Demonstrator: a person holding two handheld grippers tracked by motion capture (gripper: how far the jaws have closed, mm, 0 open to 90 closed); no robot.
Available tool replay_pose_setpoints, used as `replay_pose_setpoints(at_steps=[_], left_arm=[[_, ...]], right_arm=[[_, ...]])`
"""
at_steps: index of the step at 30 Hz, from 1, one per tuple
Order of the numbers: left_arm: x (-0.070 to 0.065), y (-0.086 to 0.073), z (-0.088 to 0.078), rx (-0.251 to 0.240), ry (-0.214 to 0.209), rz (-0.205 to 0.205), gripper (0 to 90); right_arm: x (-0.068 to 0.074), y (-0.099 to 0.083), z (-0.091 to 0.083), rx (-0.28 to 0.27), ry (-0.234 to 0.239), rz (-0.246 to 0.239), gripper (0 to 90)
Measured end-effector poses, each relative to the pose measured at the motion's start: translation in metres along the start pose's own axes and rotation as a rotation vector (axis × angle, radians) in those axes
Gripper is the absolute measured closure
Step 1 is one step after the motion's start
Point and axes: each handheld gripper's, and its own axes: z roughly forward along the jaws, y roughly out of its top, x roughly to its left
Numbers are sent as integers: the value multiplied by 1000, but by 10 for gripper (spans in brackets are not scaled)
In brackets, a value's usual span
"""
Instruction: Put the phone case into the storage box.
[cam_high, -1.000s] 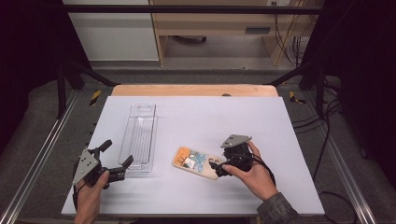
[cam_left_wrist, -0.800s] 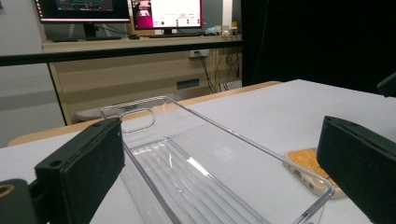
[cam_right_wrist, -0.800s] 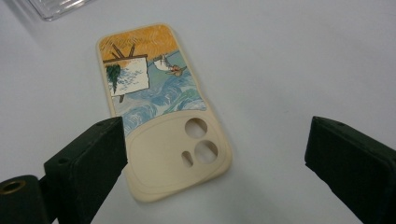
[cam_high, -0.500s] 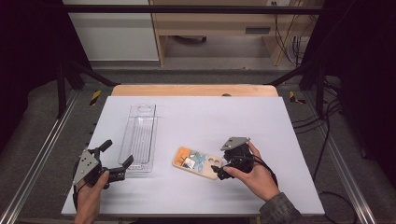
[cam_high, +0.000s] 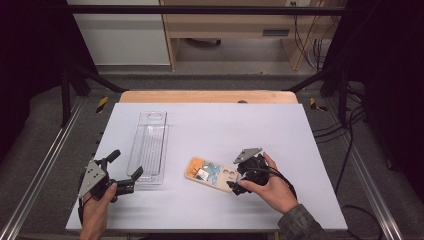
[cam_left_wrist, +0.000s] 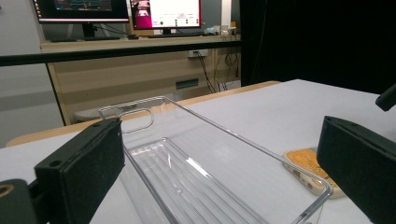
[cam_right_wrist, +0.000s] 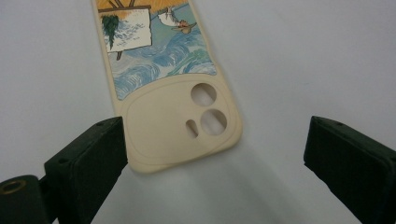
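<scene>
The right gripper (cam_high: 239, 181) had crept a little nearer to the phone case (cam_high: 211, 173) over the last second, sliding along the worktop (cam_high: 310, 150) toward the case's camera-hole end, while the case itself had not shifted from its spot at the middle front of the worktop, just to the right of the clear plastic tray (cam_high: 148, 148). In the right gripper view the fingers (cam_right_wrist: 88, 158) stood wide apart and empty, with the cream-coloured end of the phone case (cam_right_wrist: 175, 121) lying flat between them, nearer to the left-hand one; whether that one already touched the case's edge was hard to tell from this angle, but it looked just beside it rather than pressed on. That reads as the approach being nearly finished and the grasp not yet made: the case sat inside the span of the fingers, so the next thing needed would likely be a small centring move and then a squeeze across its narrow width.

The left gripper (cam_high: 125, 172) had kept its place at the near end of the tray, its fingers (cam_left_wrist: 84, 163) spread wide with nothing between them but the tray's near rim (cam_left_wrist: 187, 172) ahead. The tray was empty and had not moved, lying lengthwise with its handle end away from the person. It seemed to be waiting there as the place for the case, and the left gripper was well set to steady it.
</scene>
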Motion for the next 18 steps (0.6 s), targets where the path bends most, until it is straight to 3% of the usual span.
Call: replay_pose_setpoints(at_steps=[18], left_arm=[[0, 0, 0, -2, 0, 1, 7]], right_arm=[[3, 5, 14, 92, 18, -37, 64]])
